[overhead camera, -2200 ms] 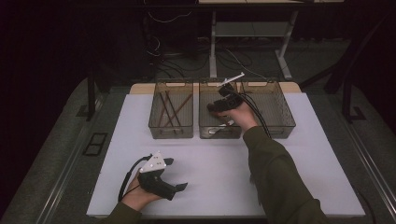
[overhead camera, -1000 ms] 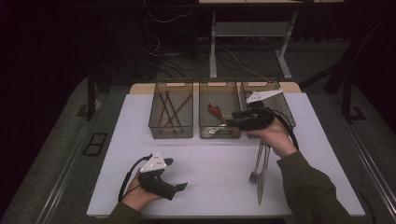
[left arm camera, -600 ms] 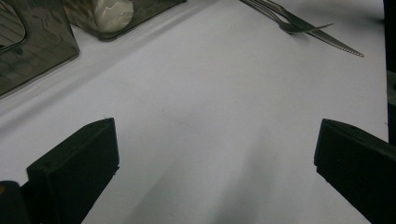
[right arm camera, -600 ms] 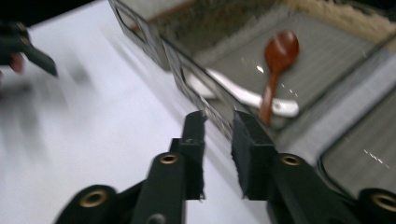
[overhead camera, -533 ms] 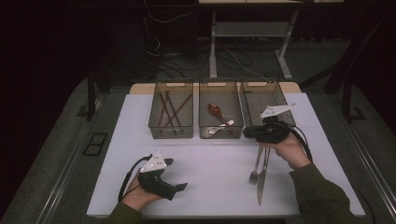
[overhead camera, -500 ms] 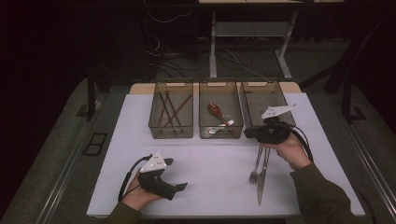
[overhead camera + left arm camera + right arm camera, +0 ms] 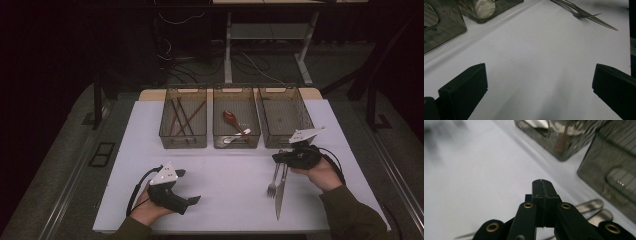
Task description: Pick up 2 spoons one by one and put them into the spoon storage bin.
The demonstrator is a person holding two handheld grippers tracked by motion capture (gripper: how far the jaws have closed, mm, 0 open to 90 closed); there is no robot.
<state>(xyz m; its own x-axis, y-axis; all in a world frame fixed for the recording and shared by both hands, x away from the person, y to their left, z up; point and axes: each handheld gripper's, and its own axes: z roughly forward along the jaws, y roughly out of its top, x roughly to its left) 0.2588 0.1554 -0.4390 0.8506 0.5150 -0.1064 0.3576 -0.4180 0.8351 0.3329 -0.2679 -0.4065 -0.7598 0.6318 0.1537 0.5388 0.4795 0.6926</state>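
- Where the mat's far edge runs, three bins stand abreast: left bin (image 7: 183, 118) holds dark sticks (image 7: 181, 117); middle bin (image 7: 236, 117) holds two spoons, one brown (image 7: 233, 119), one metal (image 7: 233, 140); right bin (image 7: 285, 117) holds nothing visible.
- Fork (image 7: 274, 178) and knife (image 7: 280, 192) lie side by side, handles beneath the right gripper (image 7: 276, 158).
- Right gripper: jaws just closed, pressed together, pinching nothing.
- Left gripper (image 7: 192, 200): jaws spread over bare mat.

A desk (image 7: 125, 165) with a smooth white top carries everything. Along its far edge stand three clear, smoke-tinted plastic bins in a row, close beside one another: the left bin (image 7: 183, 141) with dark brown chopsticks in it, the middle bin (image 7: 236, 142) with a red-brown spoon and a pale spoon in it, and the right bin (image 7: 285, 141). Near these, on the bare top toward its right, a silver metal fork (image 7: 273, 182) and a silver metal table knife (image 7: 280, 196) lie side by side, lengthwise, just beside each other.
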